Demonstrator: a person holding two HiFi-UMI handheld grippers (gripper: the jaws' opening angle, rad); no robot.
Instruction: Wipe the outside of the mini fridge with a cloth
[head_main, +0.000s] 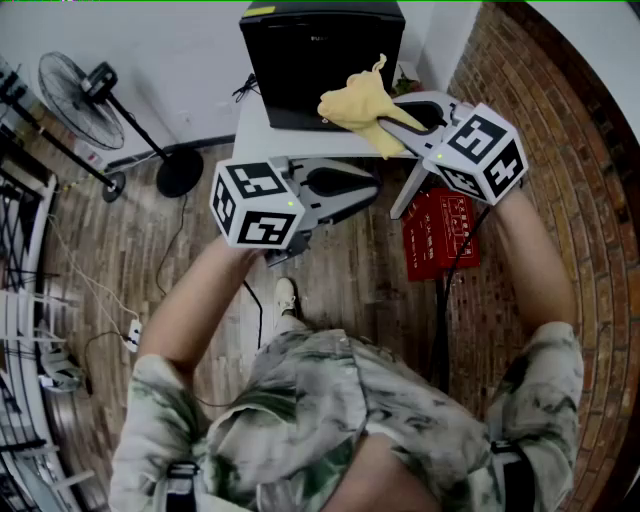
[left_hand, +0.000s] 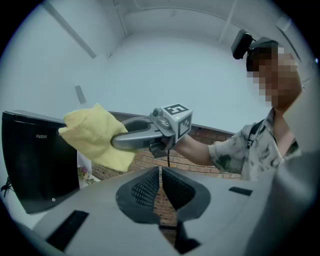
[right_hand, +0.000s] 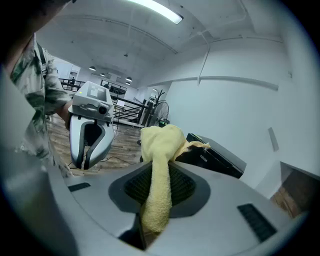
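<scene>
Over the table's front right corner we've got the right gripper (head_main: 387, 124), and its jaws are clamped tight on a fluffy yellow cloth (head_main: 358, 100). One strip of the cloth runs down between the pads, while the rest bunches up past the tips. That bunch sits right up by the front face of the black box-shaped mini fridge (head_main: 320, 60); we cannot tell whether it is touching. The fridge stands toward the back edge of the white table (head_main: 255, 135) and fills most of the table's width, so only a bare strip shows along the front edge.

Now across to the left gripper (head_main: 368, 190). Its jaws are drawn together with nothing between them, and it hovers level at the front edge, just beside the right one and apart from the cloth.

Down on the wooden floor, a red plastic crate (head_main: 440, 235) sits by the front right corner, near a brick wall (head_main: 560, 150). Well off the left edge stands a black pedestal fan (head_main: 80, 85).
</scene>
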